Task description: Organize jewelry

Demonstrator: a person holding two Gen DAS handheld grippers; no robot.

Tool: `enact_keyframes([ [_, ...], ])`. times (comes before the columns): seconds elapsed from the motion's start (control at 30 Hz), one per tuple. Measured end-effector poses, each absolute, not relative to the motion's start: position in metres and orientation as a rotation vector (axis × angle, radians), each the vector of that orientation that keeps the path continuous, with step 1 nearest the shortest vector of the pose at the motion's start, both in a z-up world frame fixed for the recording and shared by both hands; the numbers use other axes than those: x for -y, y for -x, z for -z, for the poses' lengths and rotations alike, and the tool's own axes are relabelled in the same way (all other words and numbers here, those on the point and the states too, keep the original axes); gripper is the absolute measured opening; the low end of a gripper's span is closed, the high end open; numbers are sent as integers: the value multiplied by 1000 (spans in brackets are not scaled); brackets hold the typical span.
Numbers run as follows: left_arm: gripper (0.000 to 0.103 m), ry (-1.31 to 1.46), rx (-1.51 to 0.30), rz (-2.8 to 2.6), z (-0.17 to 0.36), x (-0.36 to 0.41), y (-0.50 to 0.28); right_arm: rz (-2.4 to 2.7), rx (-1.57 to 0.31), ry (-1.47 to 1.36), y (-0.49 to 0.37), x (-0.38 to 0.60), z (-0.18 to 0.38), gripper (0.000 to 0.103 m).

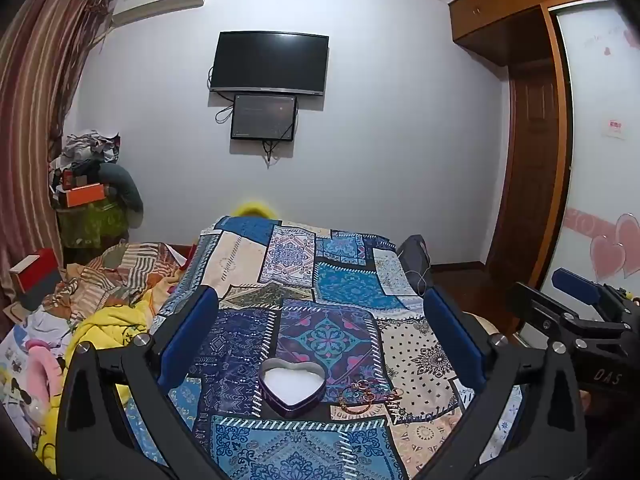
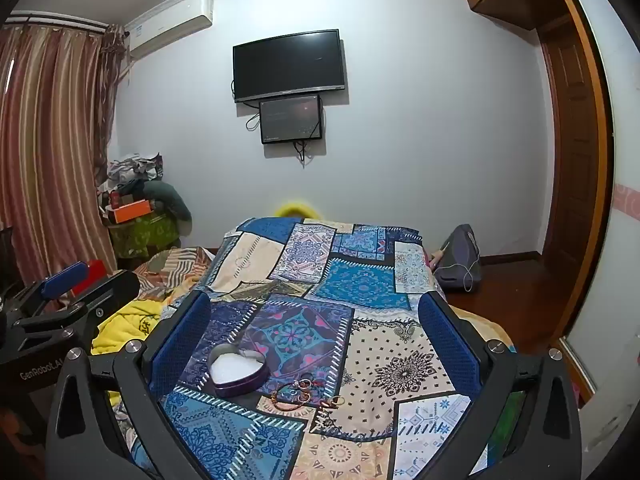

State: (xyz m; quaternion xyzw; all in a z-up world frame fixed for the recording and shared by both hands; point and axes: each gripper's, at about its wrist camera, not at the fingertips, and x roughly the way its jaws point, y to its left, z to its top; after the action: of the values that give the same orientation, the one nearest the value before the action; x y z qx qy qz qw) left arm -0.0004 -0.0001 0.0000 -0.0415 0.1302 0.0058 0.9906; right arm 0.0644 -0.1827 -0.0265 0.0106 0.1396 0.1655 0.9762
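Grippers left (image 1: 320, 332) and right (image 2: 314, 336), which we hold spread wide and empty, hover above quilt (image 1: 352, 280); tin (image 1: 291, 385) lies beside bangle (image 1: 358, 400) and rings (image 2: 304, 385).

Bedroom with a patchwork-covered bed

A blue patchwork bedspread (image 1: 320, 280) covers the bed; a black television (image 1: 269, 62) hangs on the white wall above a smaller screen (image 1: 264, 117). Striped curtains (image 2: 48, 140) hang at left, an air conditioner (image 2: 172, 26) beside them, a wooden wardrobe (image 1: 524, 128) at right.
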Motion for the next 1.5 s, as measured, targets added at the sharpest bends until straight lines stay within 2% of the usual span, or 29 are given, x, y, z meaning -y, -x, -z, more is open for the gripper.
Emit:
enact_keyframes([
  [1.5,103,101,-303,-30,2,-4,-4,-344,-289,-15,-59,176,28,103],
])
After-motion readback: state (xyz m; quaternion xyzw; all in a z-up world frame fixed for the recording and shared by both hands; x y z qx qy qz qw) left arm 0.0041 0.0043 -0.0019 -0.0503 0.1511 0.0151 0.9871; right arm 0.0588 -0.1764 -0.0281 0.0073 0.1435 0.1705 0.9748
